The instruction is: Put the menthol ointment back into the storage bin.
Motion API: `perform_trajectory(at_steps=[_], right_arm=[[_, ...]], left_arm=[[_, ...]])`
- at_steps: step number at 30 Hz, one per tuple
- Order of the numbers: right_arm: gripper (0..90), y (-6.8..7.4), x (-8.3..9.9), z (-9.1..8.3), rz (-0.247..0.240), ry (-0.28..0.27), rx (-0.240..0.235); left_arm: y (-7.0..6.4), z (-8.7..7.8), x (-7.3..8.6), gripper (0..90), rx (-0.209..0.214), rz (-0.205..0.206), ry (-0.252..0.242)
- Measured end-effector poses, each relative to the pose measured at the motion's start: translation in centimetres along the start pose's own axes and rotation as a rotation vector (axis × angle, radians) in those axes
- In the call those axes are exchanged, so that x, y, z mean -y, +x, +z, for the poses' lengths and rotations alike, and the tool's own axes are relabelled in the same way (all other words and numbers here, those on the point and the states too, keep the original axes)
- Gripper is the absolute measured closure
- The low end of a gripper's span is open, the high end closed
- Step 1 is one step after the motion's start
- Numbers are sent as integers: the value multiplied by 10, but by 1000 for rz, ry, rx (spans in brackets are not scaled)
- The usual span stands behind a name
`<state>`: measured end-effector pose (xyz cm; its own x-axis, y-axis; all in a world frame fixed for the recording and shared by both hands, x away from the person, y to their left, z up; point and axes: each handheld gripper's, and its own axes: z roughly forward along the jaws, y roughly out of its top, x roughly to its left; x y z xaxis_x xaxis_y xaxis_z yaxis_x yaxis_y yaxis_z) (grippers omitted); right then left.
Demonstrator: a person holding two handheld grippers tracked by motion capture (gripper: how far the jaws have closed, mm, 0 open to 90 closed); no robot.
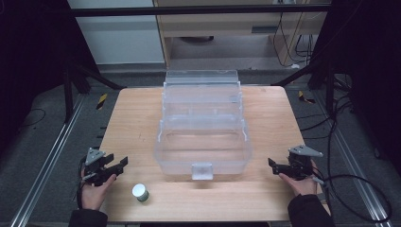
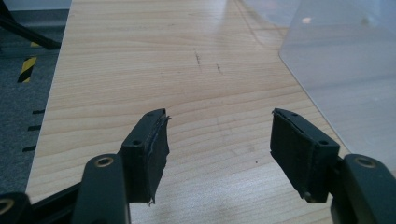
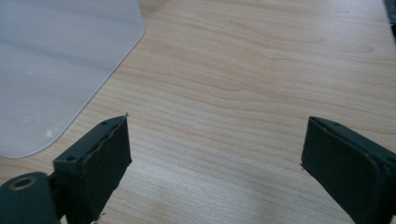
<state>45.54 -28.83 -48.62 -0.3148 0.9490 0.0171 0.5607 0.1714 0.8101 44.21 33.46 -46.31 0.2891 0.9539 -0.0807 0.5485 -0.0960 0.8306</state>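
Both grippers empty at the table's near corners

Left gripper point(image 1: 115, 167) and right gripper point(image 1: 275, 166) rest with jaws wide apart (nothing between them); the small round tin point(image 1: 140, 192) sits by the near edge, near the left gripper, before the clear box point(image 1: 203, 142).

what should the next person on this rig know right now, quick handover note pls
Left gripper: jaws open, empty, resting at the table's near left edge.
Right gripper: jaws open, empty, at the near right edge.
Clear plastic box: mid-table, trays fanned open, looks empty.
Small white roll: on the table near the left gripper, untouched.
Done: nothing yet. Left: likely pick up the roll and place it in the box.
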Motion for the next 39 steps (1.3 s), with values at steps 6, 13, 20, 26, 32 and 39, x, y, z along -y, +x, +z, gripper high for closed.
perform_trajectory(at_steps=[6, 13, 20, 26, 32, 39], right_arm=[[106, 6, 6, -3, -13, 13, -22], [112, 5, 3, -5, -19, 10, 2], [115, 4, 4, -4, -39, 38, 18], [106, 4, 5, -3, -62, 37, 27], [107, 1, 6, -3, -72, 27, 30], [116, 2, 6, -2, -100, 25, 35]], left_arm=[[2, -10, -7, 381, 57, -3, -13], [-4, -15, -15, 396, 109, 47, 13], [-6, -18, -22, 385, 168, 119, 68], [-5, -27, -31, 368, 196, 184, 91], [0, -38, -47, 347, 228, 223, 83], [-1, -50, -63, 313, 253, 298, 114]])
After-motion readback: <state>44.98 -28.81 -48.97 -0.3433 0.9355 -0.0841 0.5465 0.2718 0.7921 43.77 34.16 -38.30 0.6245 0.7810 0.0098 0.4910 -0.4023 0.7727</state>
